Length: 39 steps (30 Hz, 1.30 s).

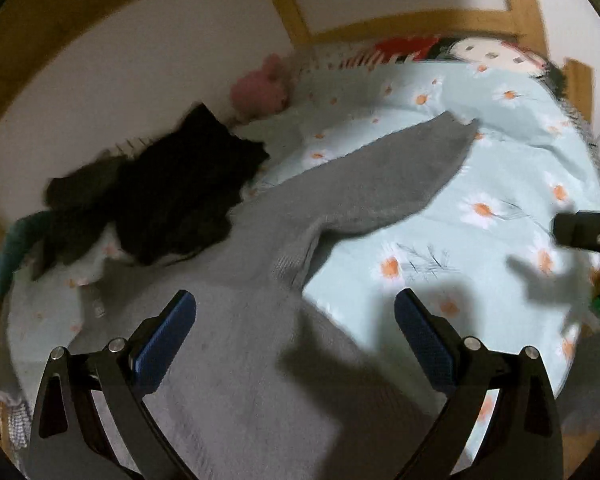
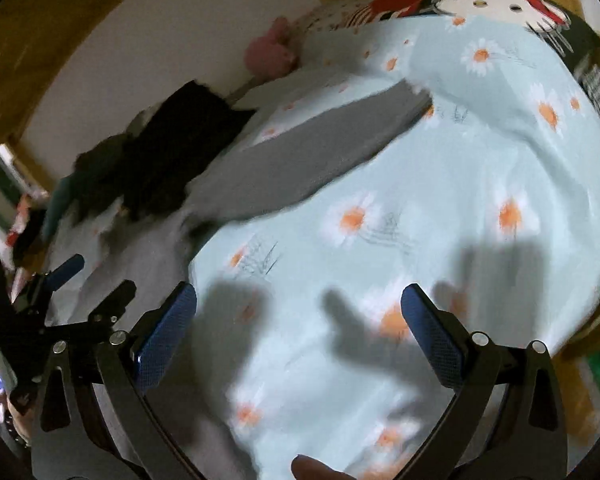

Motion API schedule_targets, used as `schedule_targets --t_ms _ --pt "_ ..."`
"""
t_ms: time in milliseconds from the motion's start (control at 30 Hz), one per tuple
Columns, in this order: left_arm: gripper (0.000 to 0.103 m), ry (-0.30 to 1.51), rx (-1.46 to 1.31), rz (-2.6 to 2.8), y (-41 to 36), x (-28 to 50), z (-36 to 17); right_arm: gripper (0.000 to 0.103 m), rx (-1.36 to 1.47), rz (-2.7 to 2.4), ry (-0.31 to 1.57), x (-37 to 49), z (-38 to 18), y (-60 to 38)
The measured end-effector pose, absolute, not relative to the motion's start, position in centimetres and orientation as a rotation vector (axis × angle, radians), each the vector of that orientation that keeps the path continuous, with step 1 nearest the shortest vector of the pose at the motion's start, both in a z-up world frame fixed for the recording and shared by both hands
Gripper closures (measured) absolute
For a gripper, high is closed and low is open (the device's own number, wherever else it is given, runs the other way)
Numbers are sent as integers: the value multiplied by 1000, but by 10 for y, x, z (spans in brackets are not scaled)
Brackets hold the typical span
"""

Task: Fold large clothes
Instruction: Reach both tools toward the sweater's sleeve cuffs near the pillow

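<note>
The bed's daisy-print sheet (image 1: pixel 480 240) fills most of both my views. On it my grey sweater (image 1: pixel 240 340) lies spread from 6 o'clock in the left view, one sleeve (image 1: pixel 400 172) reaching toward 1 o'clock. A heap of dark clothes (image 1: pixel 172 204) sits at 10 o'clock, touching the sweater's edge. A pink plush toy (image 1: pixel 262 88) rests near 11 o'clock by the wall. My left gripper (image 1: pixel 296 320) hovers wide open over the sweater, holding nothing; my right gripper (image 2: pixel 298 312) is equally wide open and empty over bare sheet.
</note>
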State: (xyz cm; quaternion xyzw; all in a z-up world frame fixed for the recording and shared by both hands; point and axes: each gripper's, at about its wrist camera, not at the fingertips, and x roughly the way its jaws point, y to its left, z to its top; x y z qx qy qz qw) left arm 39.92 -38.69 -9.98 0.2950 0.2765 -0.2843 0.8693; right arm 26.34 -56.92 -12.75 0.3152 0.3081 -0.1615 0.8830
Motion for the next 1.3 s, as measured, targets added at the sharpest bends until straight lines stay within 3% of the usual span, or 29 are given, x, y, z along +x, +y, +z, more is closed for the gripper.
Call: schedule_targets --t_ms 200,333,467,600,733,800,833,867,1067,1300 --pt "6 781 420 -601 -441 469 -134 2 802 -282 626 330 -147 -649" --pt "6 906 206 -571 -444 500 -156 2 1025 -222 590 359 -176 -693" --pt "6 1052 -26 -568 -440 532 -178 2 1070 -181 570 384 -179 -707" --pt "6 1061 -215 -516 -430 541 -178 2 1042 -186 629 416 -180 -716" --pt "6 1061 -283 -499 -428 546 -178 5 1023 -159 572 430 -181 -723" --pt "6 1059 -294 -502 -427 546 -177 46 1042 -104 592 437 -182 -728" --pt "6 1067 -312 -510 -425 544 -176 79 1064 -74 621 441 -185 -730" --pt "6 1071 -345 -513 -421 542 -175 89 1084 -46 611 442 -186 -733" --pt "6 1125 -741 -518 -395 519 -175 90 1103 111 401 432 -150 -733" --pt "10 1180 -756 -491 -417 536 -180 91 1031 327 310 434 -113 -710"
